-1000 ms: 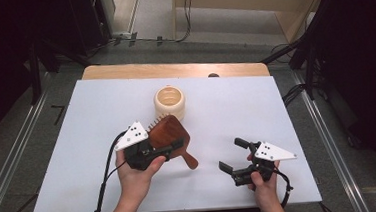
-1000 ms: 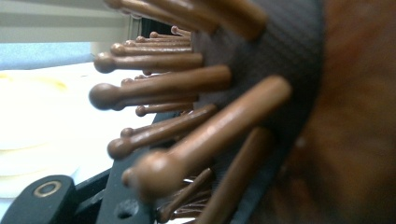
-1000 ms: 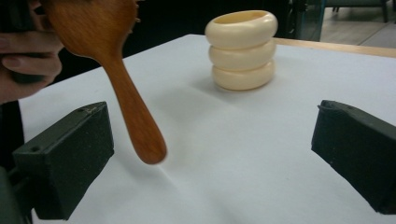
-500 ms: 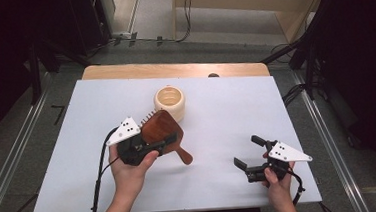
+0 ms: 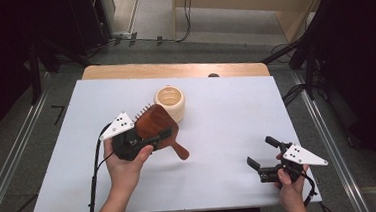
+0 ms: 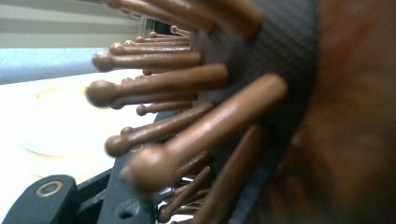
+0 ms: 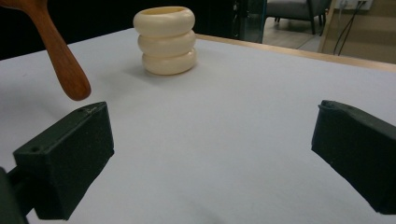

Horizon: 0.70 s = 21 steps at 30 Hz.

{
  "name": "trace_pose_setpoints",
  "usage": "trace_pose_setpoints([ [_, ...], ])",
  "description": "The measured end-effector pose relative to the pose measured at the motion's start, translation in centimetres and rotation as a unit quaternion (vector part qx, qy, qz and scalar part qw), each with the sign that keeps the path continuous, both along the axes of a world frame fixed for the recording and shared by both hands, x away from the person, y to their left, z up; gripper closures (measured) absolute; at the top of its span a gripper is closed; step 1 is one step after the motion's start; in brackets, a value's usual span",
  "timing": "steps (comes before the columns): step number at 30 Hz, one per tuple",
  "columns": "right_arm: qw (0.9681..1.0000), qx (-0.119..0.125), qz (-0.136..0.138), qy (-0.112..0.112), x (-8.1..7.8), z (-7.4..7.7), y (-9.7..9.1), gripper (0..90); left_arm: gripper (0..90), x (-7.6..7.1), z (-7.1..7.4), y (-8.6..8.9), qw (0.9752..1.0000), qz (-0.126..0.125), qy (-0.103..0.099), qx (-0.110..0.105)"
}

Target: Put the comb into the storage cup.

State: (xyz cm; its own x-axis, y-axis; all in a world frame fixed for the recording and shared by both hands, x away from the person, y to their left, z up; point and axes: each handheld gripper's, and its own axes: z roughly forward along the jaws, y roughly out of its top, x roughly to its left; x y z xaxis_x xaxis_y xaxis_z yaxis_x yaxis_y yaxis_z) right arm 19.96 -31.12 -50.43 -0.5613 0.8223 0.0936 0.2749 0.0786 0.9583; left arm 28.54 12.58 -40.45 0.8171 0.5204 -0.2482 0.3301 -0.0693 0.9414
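Observation:
A brown wooden hairbrush [image 5: 156, 125] is held above the white table, my left gripper [image 5: 145, 137] shut on its head. Its handle [image 5: 179, 149] slants down to the right. Up close in the left gripper view, the brush's rounded wooden bristles [image 6: 187, 116] stick out from a dark cushion. Just behind the brush stands a cream ribbed cup [image 5: 170, 102] made of stacked rings. At the front right of the table my right gripper [image 5: 263, 156] is open, nothing between its jaws. The right gripper view looks over the table at the cream ribbed cup [image 7: 166, 39] and the brush handle's tip [image 7: 65, 65].
A white sheet [image 5: 227, 118] covers the table, with a strip of bare wood [image 5: 173, 69] along the far edge. Cables and dark stands lie on the floor beyond and to the right. A cable [image 5: 93, 183] trails from my left gripper toward the front edge.
My right gripper has moved right and toward the front edge, away from the brush. My left gripper has kept hold of the brush with little movement.

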Motion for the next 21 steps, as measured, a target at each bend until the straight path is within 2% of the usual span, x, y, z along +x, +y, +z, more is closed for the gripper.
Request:
trace_pose_setpoints([
  [11,0.9999,-0.005,-0.015,0.005,-0.7,-0.5,-1.8,0.0,55.2,0.9,1.2,0.3,1.0000,0.003,-0.005,-0.002],
  [21,0.9998,-0.010,-0.019,0.005,-0.8,-0.6,-2.2,0.0,55.2,2.1,2.3,0.6,0.9999,0.008,-0.013,-0.001],
])
